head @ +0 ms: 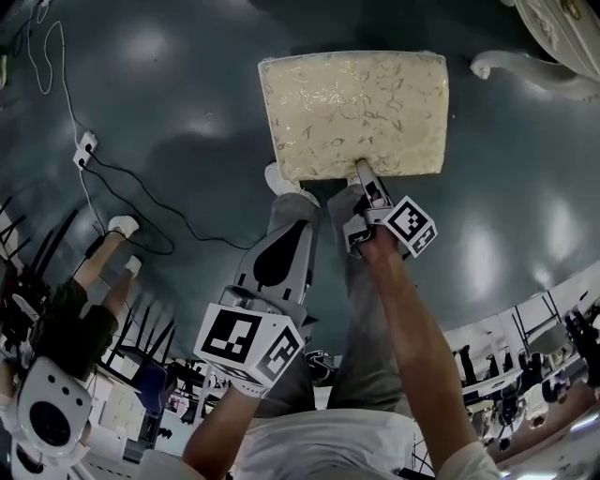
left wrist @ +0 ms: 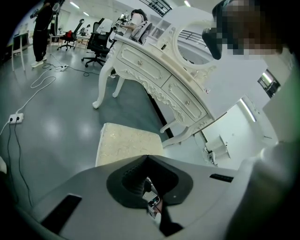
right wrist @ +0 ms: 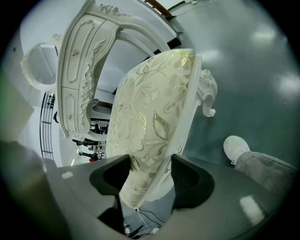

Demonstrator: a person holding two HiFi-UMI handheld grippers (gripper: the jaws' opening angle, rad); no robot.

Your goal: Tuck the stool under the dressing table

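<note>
Gold-patterned stool lies just ahead, its near edge clamped in the right hand-held gripper, dressing table beyond and rightward; the left hand-held gripper, jaws together, sits farther back.

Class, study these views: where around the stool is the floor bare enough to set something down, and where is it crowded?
Bare: the floor between the stool and the power strip, and the patch right of the stool, short of the table leg. Crowded: the stool's near edge, where the right hand-held gripper grips it beside the person's shoe.
</note>
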